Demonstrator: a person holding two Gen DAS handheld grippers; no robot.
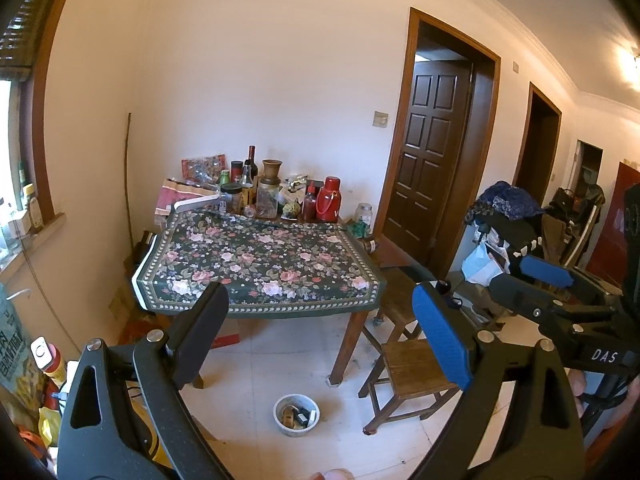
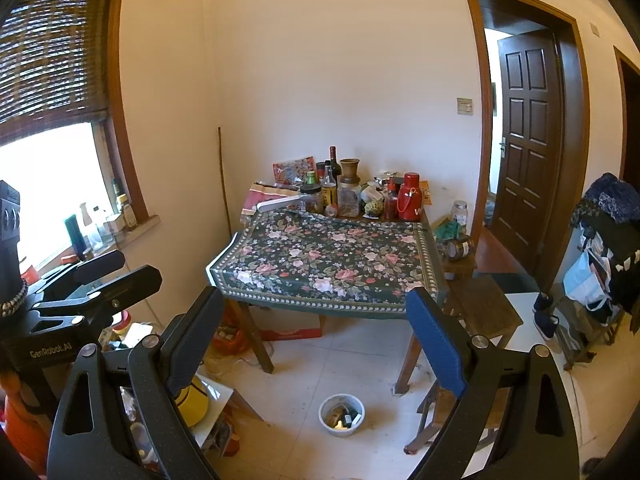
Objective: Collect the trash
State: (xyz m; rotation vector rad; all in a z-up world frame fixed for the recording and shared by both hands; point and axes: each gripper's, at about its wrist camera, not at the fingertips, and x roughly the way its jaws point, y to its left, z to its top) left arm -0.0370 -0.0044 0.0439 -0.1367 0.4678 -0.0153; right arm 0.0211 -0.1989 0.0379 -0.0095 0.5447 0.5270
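A small white trash bin (image 1: 296, 415) stands on the tiled floor in front of the table, with several scraps inside; it also shows in the right wrist view (image 2: 341, 414). My left gripper (image 1: 320, 332) is open and empty, held high above the floor, short of the table. My right gripper (image 2: 316, 332) is open and empty at about the same height. The right gripper also shows in the left wrist view (image 1: 532, 280) at the right. The left gripper shows in the right wrist view (image 2: 116, 272) at the left.
A table with a dark floral cloth (image 1: 260, 260) carries bottles, jars and a red thermos (image 1: 329, 199) along its far edge. Wooden stools (image 1: 412, 368) stand right of it. Clutter (image 2: 200, 400) lies on the floor at left. Open doorway (image 2: 520, 140) at right.
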